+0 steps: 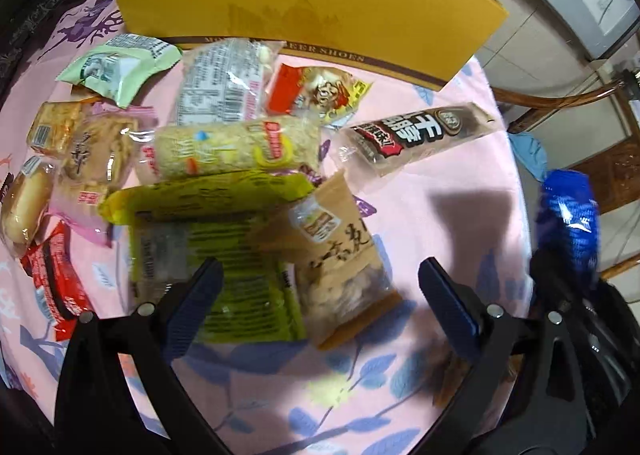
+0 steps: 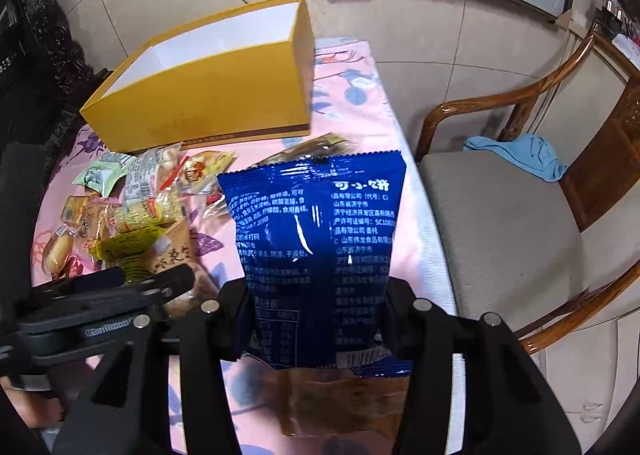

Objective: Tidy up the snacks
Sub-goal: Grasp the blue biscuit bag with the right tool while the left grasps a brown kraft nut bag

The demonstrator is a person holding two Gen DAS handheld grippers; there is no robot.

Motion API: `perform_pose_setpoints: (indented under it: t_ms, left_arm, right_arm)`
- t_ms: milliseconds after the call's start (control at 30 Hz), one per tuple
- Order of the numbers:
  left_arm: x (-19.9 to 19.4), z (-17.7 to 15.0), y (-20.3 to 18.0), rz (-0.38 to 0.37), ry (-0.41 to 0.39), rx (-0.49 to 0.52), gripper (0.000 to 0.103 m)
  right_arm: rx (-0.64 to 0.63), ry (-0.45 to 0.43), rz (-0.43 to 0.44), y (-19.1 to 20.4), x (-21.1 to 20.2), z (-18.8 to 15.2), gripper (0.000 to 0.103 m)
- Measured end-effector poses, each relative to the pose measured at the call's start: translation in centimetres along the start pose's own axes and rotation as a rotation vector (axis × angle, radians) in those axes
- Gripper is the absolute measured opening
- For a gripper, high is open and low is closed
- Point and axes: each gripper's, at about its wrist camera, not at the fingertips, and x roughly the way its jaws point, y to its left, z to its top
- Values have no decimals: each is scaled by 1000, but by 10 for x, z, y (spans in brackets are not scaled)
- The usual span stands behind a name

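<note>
Snacks [image 1: 224, 183] lie heaped on the pink flowered tablecloth [image 1: 432, 223] in front of the yellow box [image 1: 304, 3]. From the left wrist, the left gripper [image 1: 320, 295] stands wide with nothing pinched, hanging over a green packet [image 1: 224, 239] and a tan packet [image 1: 340, 255]; the picture is smeared, so contact is hard to judge.

From the right wrist, the right gripper [image 2: 316, 315] is clamped on a blue packet [image 2: 316, 235], which seems lifted off the cloth. The box [image 2: 208, 103] stands open and white inside. A wooden chair [image 2: 520, 215] holds a blue cloth [image 2: 520, 155].
</note>
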Motion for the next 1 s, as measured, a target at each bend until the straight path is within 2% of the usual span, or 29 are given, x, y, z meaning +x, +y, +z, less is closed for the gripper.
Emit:
perform_pose_setpoints:
  t_ms: [133,200,267,400,433,533,733,1000]
  left_arm:
    - [11,2,-14,91,-36,26,96]
    - [14,3,-20,154,-86,52,70]
    - [22,4,-22,153,-82,71,53]
    - [20,0,-13,118,-89,72,42]
    - [17,-1,-8,102,-81,65,36]
    - [-5,-3,17,52,-90,35,35]
    - [-57,-4,79,23,-139,-36,35]
    - [-101,-7,112,9,-193,-59,35]
  right_arm:
    - [-4,30,7,-6,5,-1,51]
    - [-10,47,13,-6,12,-1,51]
    - [-19,57,19,-5,15,-1,51]
    - [-35,54,29,2,16,3,51]
    - [-38,51,32,4,15,5,51]
    - [-43,33,42,9,8,8,51]
    - [-52,-7,95,33,-9,12,51]
    - [-121,-32,161,90,-22,18,51]
